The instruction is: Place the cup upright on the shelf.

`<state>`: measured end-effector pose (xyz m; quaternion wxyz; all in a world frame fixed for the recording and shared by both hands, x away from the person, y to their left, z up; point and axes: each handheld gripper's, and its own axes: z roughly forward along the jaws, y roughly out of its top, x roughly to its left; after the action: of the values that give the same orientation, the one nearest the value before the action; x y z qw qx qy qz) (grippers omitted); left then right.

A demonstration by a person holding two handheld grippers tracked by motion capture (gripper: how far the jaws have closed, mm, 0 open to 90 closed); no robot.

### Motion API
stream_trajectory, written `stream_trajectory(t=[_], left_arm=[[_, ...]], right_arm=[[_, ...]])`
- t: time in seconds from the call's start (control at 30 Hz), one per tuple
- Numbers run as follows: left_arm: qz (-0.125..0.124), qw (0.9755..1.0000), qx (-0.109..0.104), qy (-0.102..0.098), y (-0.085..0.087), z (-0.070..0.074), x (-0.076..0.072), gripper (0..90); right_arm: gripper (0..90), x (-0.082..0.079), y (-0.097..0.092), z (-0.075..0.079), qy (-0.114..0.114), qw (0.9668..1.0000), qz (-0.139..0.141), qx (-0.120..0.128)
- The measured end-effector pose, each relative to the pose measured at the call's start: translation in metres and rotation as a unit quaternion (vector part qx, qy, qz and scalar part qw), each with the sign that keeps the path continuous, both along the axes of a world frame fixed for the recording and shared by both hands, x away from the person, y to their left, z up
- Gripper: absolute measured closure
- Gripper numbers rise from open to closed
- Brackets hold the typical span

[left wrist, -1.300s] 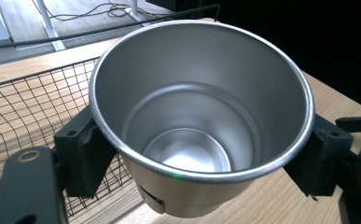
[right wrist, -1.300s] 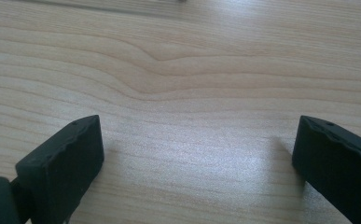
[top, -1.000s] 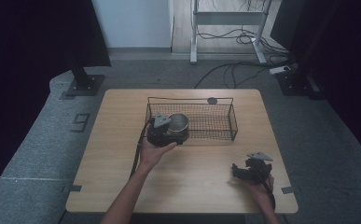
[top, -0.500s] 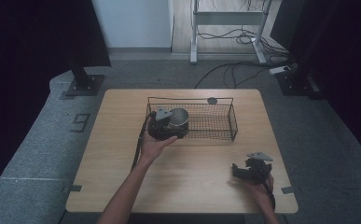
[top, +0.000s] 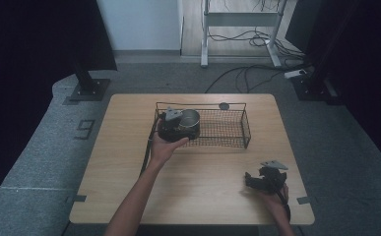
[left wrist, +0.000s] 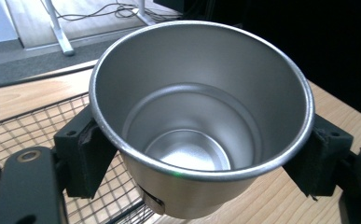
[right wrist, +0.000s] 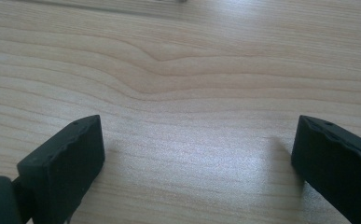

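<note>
From above, you held the left gripper [top: 174,129] at the near-left corner of the wire basket [top: 237,125], its jaws clamped on a steel cup [top: 190,119] that sat upright just beyond your left hand [top: 164,147]. Your right gripper [top: 264,178] rested near the table's [top: 129,162] near-right edge, well apart from the basket. A small dark disc [top: 223,105] lay just behind the basket.

The left gripper view added what the high view could not: both pads [left wrist: 87,154] pressed on the cup's [left wrist: 201,116] wall under its rim, the cup empty inside, basket mesh [left wrist: 24,130] below it.

The right gripper view showed your right gripper's [right wrist: 197,154] jaws wide apart over bare wood [right wrist: 178,70], nothing between them.
</note>
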<state>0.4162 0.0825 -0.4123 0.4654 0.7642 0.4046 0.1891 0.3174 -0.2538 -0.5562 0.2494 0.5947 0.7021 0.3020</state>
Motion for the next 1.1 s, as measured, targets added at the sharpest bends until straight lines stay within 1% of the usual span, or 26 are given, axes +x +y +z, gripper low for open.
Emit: stream_trajectory(t=[0.23,0.37,0.47,0.57,0.83,0.87,0.97,1.1], left_arm=[[-0.001,1.0000,0.008,0.003,-0.006,-0.001,0.006,19.0],[0.000,0.9999,0.011,0.002,-0.007,0.002,0.011,19.0],[0.000,0.9998,0.018,0.003,-0.009,0.002,0.014,19.0],[0.001,0.9997,0.024,0.004,-0.012,0.000,0.018,19.0],[0.007,0.9996,0.028,0.009,-0.014,-0.005,0.030,19.1],[0.008,0.9996,0.025,0.010,-0.014,-0.005,0.032,19.1],[0.010,0.9994,0.031,0.014,-0.014,-0.008,0.036,19.1],[0.015,0.9992,0.032,0.020,-0.014,-0.012,0.042,19.1]], right_arm=[[4.0,-0.001,0.000,0.000,-0.001,1.0000,0.001,0.001],[4.6,-0.001,0.000,0.000,-0.003,1.0000,0.003,0.002],[4.8,-0.001,0.000,0.000,-0.004,1.0000,0.004,0.001],[4.7,-0.001,0.000,0.000,-0.003,1.0000,0.004,0.002],[4.7,-0.002,0.000,0.000,-0.003,1.0000,0.004,0.002],[4.7,-0.002,0.000,0.000,-0.003,1.0000,0.004,0.002],[4.7,-0.002,0.000,0.000,-0.003,1.0000,0.004,0.001],[4.7,-0.001,0.000,0.000,-0.004,1.0000,0.004,0.002]])
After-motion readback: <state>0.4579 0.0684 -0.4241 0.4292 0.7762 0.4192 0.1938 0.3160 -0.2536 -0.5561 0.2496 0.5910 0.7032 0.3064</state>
